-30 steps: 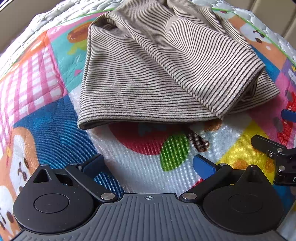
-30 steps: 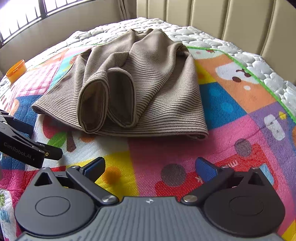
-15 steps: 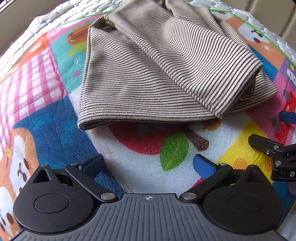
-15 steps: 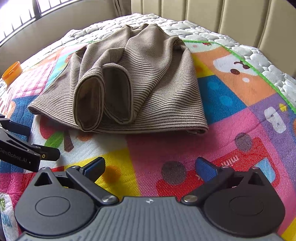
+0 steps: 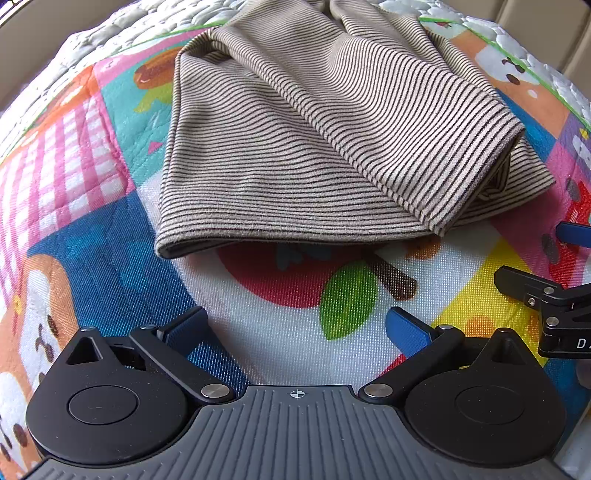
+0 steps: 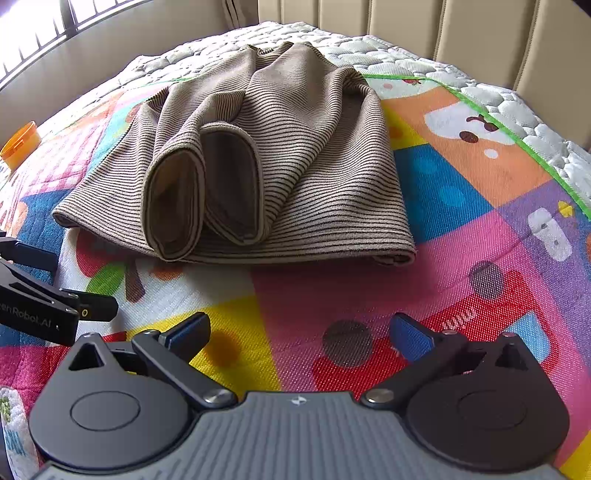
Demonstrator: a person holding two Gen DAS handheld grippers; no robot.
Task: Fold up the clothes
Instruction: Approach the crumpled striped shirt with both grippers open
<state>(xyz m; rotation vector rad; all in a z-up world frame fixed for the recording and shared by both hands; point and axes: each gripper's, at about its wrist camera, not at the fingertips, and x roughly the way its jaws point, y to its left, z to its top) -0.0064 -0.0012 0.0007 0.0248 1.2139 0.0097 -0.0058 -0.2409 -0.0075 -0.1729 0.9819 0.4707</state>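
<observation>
A beige striped garment lies on a colourful play mat, both sleeves folded over its body with their cuffs facing me. My left gripper hovers open just short of the hem's left corner, nothing between its blue pads. My right gripper is open too, a short way in front of the hem near its right corner, and shows at the right edge of the left wrist view. The left gripper's side pokes into the right wrist view's left edge.
The mat covers a quilted white mattress with a padded beige headboard behind. An orange cup stands at the far left by the wall under a window. Open mat lies between both grippers and the hem.
Both grippers have crept slightly closer to the garment's hem; the garment has not moved and both jaws stay open.
</observation>
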